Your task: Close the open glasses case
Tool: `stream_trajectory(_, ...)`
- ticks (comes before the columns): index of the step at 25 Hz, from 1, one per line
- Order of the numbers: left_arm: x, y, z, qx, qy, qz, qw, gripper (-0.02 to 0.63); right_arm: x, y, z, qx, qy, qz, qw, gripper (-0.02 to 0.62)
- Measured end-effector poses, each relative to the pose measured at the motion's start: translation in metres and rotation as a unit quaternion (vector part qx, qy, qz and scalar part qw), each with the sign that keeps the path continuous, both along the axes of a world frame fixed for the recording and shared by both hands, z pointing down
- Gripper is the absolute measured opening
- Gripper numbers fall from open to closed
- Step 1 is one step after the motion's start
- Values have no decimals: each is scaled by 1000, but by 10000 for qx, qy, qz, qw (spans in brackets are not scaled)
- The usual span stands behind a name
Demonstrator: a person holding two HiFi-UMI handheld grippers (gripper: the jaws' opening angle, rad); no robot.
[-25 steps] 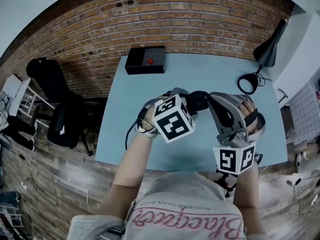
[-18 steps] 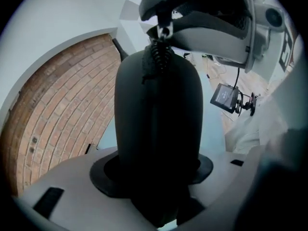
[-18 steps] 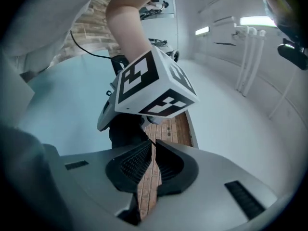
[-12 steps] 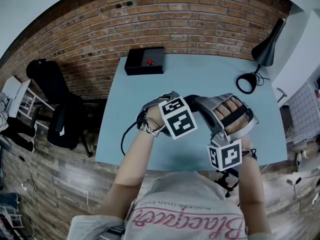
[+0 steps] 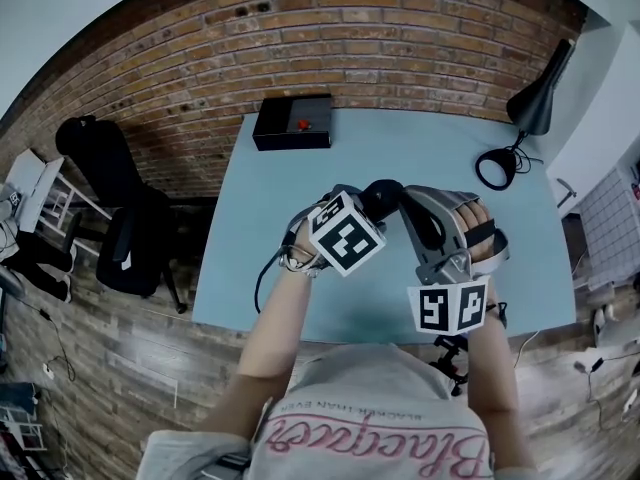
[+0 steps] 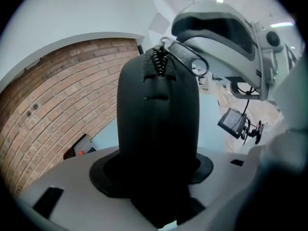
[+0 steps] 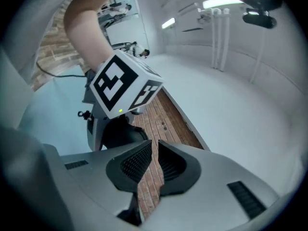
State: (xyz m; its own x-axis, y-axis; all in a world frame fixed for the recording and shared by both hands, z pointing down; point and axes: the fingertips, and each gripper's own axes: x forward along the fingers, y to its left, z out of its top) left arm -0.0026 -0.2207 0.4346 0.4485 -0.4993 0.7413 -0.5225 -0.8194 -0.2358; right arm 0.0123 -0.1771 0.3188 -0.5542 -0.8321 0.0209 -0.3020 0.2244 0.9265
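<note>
- Logging the blue table (image 5: 300, 218): lies below both grippers.
- Left gripper (image 6: 155, 174): clamped on the case's near end.
- Right gripper (image 7: 150, 170): just beside the left one, jaws a slit apart, nothing between them.
- Glasses case (image 6: 159, 114): black, long axis runs along the left jaws, zip end points away. I judge it a light, semi-stiff shell, best held by the flanks.
- Zip (image 6: 158, 64): at the case's far end, small and probably fiddly.

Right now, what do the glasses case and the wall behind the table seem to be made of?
Glasses case: probably matte black fabric or faux leather over a stiff shell; it keeps its domed shape and has a zipper. Wall: red brick with pale mortar lines, rough finish.
</note>
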Motion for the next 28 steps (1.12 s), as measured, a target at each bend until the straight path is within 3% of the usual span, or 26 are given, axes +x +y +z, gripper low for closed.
stream_trajectory(2, 4, 0, -6, 8, 514, -59, 9987, 262, 6, -3, -6, -362, -756, 51, 9965, 34)
stream_trajectory(5, 14, -1, -17, 44, 1369, -95, 9905, 262, 16, -9, -15, -907, -1932, 76, 9769, 38)
stream_trajectory(8, 23, -1, -31, 165, 2061, -88, 9784, 262, 26, -17, -23, -1383, -2984, 85, 9443, 54)
stream_trajectory(11, 32, 1, -44, 216, 2828, -48, 9589, 262, 38, -26, -18, -1880, -3729, 199, 9084, 83)
stream_trajectory(16, 36, 4, -67, 263, 4061, -91, 9134, 262, 46, -30, -6, -2438, -4516, 299, 8578, 86)
stream_trajectory(22, 20, 2, -86, 801, 4778, -409, 8739, 262, 48, -25, 8, -2824, -4957, 151, 8212, 47)
stream_trajectory(25, 10, 1, -99, 1359, 4941, -535, 8570, 262, 51, -26, 12, -2920, -5085, 175, 8099, 31)
stream_trajectory(28, 4, 2, -111, 2061, 4922, -627, 8434, 262, 52, -28, 14, -2812, -4992, 273, 8191, 18)
